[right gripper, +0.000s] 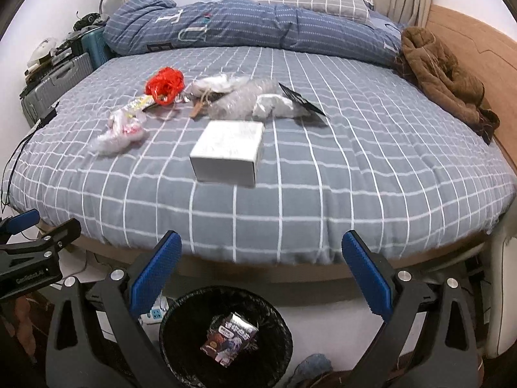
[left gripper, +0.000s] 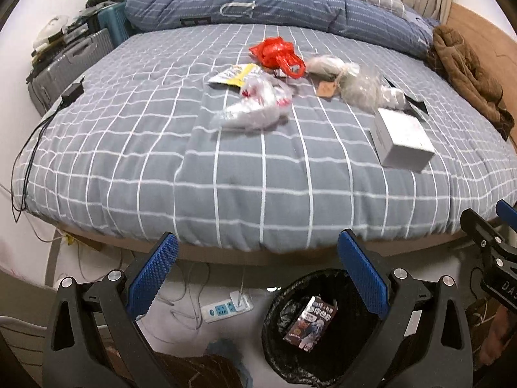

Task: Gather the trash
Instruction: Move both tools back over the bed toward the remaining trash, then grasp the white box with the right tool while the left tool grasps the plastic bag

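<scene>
Your left gripper [left gripper: 258, 255] hangs wide open with nothing between its knurled blue pads [left gripper: 152, 274], out over the foot of the bed; your right gripper [right gripper: 261, 255] is spread just as wide and holds nothing either. Below both, on the pale floor, stands a round bin [right gripper: 181, 310] lined with a crinkled black bag, and a small glossy printed carton [right gripper: 230, 339] lies inside it. The rest of the trash sits on the grey quilted bedspread [right gripper: 290, 200] with its white grid lines: a matte white rectangular box [right gripper: 227, 152] nearest the edge, a scrunched red plastic bag [right gripper: 164, 84] farther back, a flat yellow-and-white wrapper [left gripper: 237, 74] just beside it, a crumpled clear film bag with red print [left gripper: 255, 105], a wad of cloudy bubble-textured plastic [right gripper: 240, 98] touching a crushed white tissue [right gripper: 274, 105], and a stiff black card [right gripper: 300, 98] tilted against that heap. A puffy blue striped duvet [right gripper: 226, 26] is bunched along the far side, and a fuzzy brown garment [right gripper: 442, 77] slumps by the wooden headboard [right gripper: 478, 51]. A white power strip [left gripper: 226, 307] lies on the floor near the bin.
</scene>
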Tool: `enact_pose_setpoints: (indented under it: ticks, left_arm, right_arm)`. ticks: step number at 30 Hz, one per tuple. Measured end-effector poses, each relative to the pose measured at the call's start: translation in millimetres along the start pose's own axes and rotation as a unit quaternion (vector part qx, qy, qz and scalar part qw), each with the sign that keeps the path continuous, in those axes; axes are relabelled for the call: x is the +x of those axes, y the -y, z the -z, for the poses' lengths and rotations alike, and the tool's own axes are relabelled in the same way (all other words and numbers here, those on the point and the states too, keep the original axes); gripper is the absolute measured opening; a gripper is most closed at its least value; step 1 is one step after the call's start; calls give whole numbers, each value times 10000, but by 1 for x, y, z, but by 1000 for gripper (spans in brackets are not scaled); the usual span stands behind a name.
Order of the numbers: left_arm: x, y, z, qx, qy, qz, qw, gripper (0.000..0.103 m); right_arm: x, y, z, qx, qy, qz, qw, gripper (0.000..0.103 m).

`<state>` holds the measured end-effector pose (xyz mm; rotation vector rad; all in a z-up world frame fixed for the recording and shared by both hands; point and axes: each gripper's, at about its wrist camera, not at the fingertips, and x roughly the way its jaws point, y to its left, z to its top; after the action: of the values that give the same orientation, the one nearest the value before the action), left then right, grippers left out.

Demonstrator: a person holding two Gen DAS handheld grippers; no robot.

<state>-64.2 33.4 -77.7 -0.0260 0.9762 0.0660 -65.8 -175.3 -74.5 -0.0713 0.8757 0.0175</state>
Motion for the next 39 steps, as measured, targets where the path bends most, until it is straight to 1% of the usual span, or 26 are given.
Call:
enact_pose_setpoints:
  ticks: [12, 21, 27, 35, 39]
  left_arm:
    - [30, -18, -58, -129, 96, -21, 9999, 97]
    - [63, -15, -99, -78, 92, 29, 9999, 97]
    - [83, -9, -115, 5, 50, 40, 10000, 97]
    - [104, -6, -125, 46, -22, 26, 10000, 96]
    - [110, -4, -129, 102, -58, 40, 9999, 87]
  right_arm:
    - [34, -12, -46, 28, 41, -161, 9999, 96]
    - [69, -15, -69, 131, -56, -258, 9996, 96]
    - [89, -24, -73, 72, -160, -255, 9995, 96]
    - [108, -30, -75, 53, -258, -275, 9993, 96]
    - [115, -30, -74, 68, -319, -237, 9992, 93]
